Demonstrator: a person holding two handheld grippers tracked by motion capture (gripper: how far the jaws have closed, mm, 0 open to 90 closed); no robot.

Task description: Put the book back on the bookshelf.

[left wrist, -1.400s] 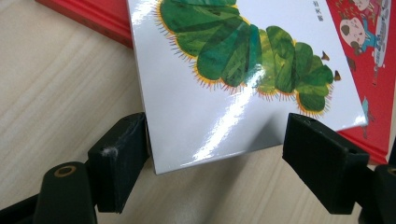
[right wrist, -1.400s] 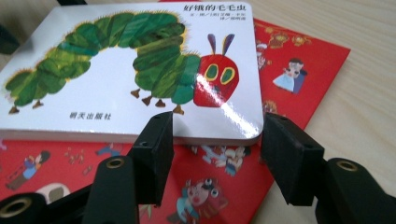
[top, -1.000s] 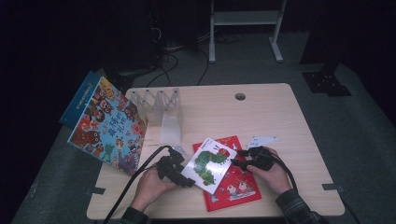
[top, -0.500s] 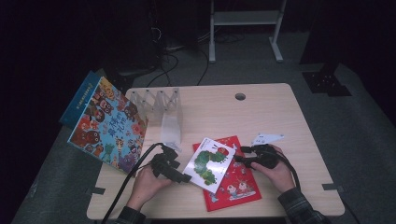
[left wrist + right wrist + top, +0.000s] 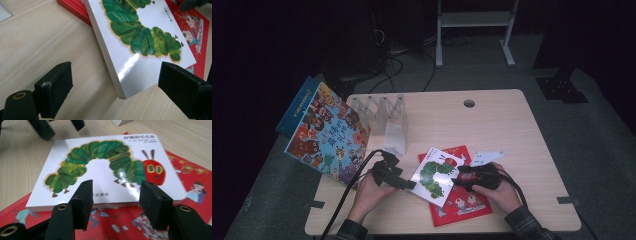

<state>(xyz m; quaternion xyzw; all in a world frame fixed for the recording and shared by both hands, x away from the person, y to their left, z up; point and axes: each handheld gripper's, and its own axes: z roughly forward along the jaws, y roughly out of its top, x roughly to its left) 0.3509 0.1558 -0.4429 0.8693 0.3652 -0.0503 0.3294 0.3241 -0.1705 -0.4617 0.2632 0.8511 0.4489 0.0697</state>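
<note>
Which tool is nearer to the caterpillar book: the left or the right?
Right. The right tool reaches over the caterpillar book's edge; the left tool stands open just off its corner.

The caterpillar book point(image 5: 105, 170) bears small Chinese title print at its cover's corner, too blurred to read.

Dim room, lit table point(image 5: 512, 135); glare on glossy caterpillar book point(image 5: 130, 70).

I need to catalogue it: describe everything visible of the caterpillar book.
The caterpillar book is a thick, glossy white board book with a green caterpillar, red head and small printed text. It lies flat and skewed, partly on the red book, one corner overhanging the table. Both grippers flank it; no jaw touches it.
</note>
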